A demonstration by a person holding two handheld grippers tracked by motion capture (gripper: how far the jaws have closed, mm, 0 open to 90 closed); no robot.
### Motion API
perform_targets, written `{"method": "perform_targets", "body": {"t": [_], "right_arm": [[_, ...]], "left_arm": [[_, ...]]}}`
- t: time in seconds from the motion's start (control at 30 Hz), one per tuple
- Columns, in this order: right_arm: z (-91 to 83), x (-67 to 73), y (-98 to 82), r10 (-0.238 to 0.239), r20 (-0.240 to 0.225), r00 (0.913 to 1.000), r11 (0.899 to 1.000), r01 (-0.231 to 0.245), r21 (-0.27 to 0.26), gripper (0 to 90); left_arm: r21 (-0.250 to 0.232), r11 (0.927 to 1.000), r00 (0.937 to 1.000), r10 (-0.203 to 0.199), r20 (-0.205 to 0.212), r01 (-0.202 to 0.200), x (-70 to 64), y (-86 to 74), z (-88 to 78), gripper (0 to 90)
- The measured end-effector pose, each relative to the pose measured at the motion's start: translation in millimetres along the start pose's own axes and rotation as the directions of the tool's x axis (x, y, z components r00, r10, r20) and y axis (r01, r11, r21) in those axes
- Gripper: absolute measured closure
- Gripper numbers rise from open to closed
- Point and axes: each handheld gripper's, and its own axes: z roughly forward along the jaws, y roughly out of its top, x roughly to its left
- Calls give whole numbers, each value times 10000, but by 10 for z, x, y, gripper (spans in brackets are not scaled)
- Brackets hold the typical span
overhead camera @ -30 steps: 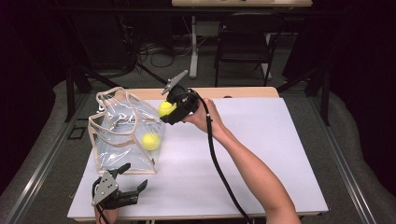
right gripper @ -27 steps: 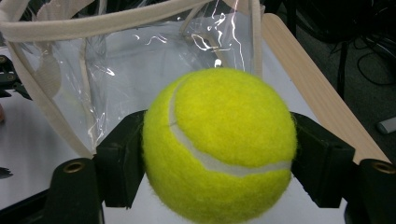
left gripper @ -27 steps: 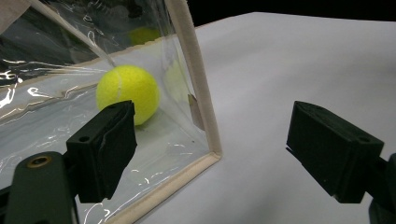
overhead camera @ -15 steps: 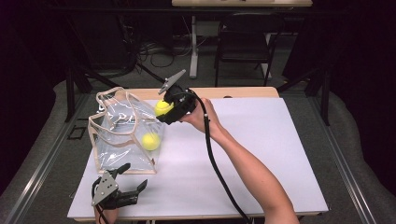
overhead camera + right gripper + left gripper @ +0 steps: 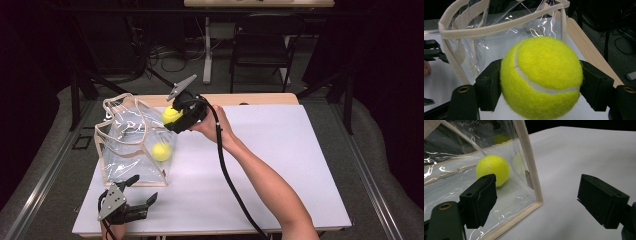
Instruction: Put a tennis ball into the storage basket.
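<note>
A: What are the right tongs [image 5: 172, 116] doing?
B: They are gripping a ball [image 5: 541, 77] just above the bag's [image 5: 131, 150] open rim.
A: And the left tongs [image 5: 536, 200]?
B: They are sitting open and empty on the surface [image 5: 280, 165], beside the bag's near corner. A second ball [image 5: 492, 170] is lying inside the bag.

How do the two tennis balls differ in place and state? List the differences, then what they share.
1. The held tennis ball is clamped in the right gripper; the bagged tennis ball is gripped by nothing.
2. The held tennis ball is in the air at the clear bag's open rim; the bagged tennis ball rests on its bottom.
Both are yellow-green and fuzzy.
</note>
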Motion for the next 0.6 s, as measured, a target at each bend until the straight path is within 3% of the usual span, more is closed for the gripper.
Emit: {"method": "perform_targets", "body": {"t": [0.6], "right_arm": [[11,52,52,-120,-32,9999,9994,119,-311,264]], "left_arm": [[-4,10000,10000,12,-1,-12,-1,1,0,158]]}}
